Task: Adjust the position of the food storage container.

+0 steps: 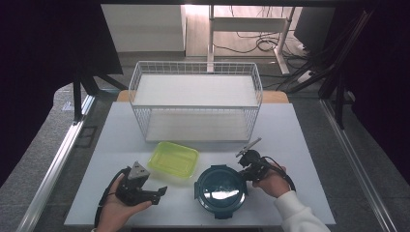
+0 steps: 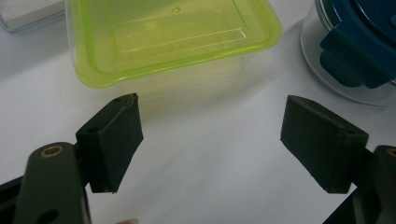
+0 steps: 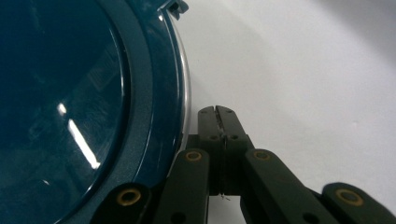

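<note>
left tongs (image 2: 210,140) wide open, empty, facing green box (image 2: 173,37) | right tongs (image 3: 217,114) closed, empty, beside round blue-lidded container (image 1: 221,186) near table (image 1: 290,135) front | high view adds wire basket (image 1: 196,99) | right tongs view crops lid

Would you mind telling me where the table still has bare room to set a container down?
Free: the table left of the wire rack, and the strip to its right. Crowded: the front middle, where the green container, round blue-lidded container, left gripper and right gripper sit close together.
</note>
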`<action>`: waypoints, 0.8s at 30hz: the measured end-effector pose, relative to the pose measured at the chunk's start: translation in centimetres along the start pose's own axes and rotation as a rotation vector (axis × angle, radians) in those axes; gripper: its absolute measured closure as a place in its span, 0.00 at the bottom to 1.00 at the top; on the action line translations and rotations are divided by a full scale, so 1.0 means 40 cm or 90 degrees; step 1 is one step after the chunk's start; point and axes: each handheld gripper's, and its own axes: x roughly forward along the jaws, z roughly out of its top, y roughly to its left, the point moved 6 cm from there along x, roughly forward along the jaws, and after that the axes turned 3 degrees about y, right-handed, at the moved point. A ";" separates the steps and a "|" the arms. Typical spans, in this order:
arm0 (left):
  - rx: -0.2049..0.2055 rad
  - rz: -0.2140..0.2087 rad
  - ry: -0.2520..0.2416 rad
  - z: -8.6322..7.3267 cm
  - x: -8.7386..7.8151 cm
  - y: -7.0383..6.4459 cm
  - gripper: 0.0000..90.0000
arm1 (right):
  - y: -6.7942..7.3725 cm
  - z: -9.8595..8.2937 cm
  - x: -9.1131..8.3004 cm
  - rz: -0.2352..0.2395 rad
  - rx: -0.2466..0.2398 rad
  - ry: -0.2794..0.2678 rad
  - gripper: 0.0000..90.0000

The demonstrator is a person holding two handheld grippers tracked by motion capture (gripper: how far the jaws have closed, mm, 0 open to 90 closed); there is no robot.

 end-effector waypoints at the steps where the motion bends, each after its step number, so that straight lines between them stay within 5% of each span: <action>1: 0.001 0.000 0.000 0.000 -0.001 -0.001 0.22 | 0.000 -0.002 0.002 -0.005 -0.002 0.005 0.99; 11: -0.014 -0.003 -0.008 0.002 -0.003 0.002 0.22 | -0.007 -0.007 -0.014 -0.031 -0.026 -0.024 0.99; 13: -0.020 -0.005 -0.016 0.004 -0.009 0.004 0.23 | -0.019 -0.012 -0.040 -0.054 -0.011 -0.053 0.99; 20: -0.035 -0.009 -0.025 0.007 -0.011 0.003 0.23 | -0.018 -0.052 -0.139 -0.045 0.040 -0.184 0.99; 22: -0.039 -0.006 -0.031 0.011 -0.014 -0.002 0.23 | -0.013 -0.068 -0.161 -0.045 0.051 -0.216 0.89; 24: -0.027 0.023 -0.027 0.014 -0.016 -0.006 0.24 | -0.007 -0.082 -0.178 -0.045 0.065 -0.246 0.67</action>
